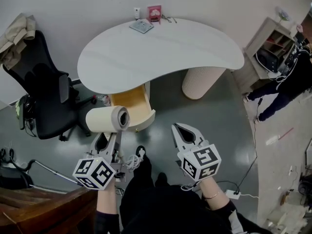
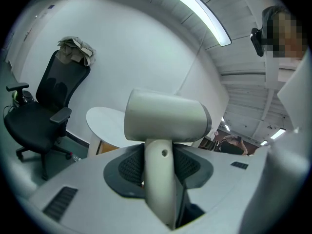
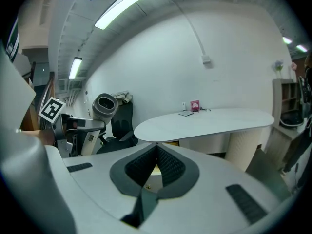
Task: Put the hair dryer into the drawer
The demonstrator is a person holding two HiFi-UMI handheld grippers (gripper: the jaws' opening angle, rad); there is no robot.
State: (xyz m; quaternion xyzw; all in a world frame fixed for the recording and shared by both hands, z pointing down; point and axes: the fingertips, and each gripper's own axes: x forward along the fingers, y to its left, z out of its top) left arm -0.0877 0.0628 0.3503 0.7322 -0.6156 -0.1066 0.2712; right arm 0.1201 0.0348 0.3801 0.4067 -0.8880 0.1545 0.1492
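While aloft, dryer [image 2: 165, 118] in left gripper [image 1: 108, 143]

Head view: high, looking steeply down onto the white table [image 1: 161, 52] and floor [image 1: 195, 116]. Left gripper view: low, facing forward, very close behind the hair dryer [image 2: 165, 116]. Right gripper view: low, farther right, facing the wall [image 3: 229, 43]. Shared by all three: white table, black chair [image 1: 44, 96], hair dryer.

Tabletop [image 1: 161, 52]: white, kidney-shaped, on a ribbed cream pedestal [image 1: 201, 81]
Far edge: pink box [image 1: 154, 13], small white bottle [image 1: 137, 13], flat grey pad [image 1: 141, 26]
Left end: black office chair [image 1: 46, 96], cloth [image 1: 17, 30] draped over its back
Right end: shelf unit [image 1: 265, 50], person [image 1: 287, 82] in dark clothes
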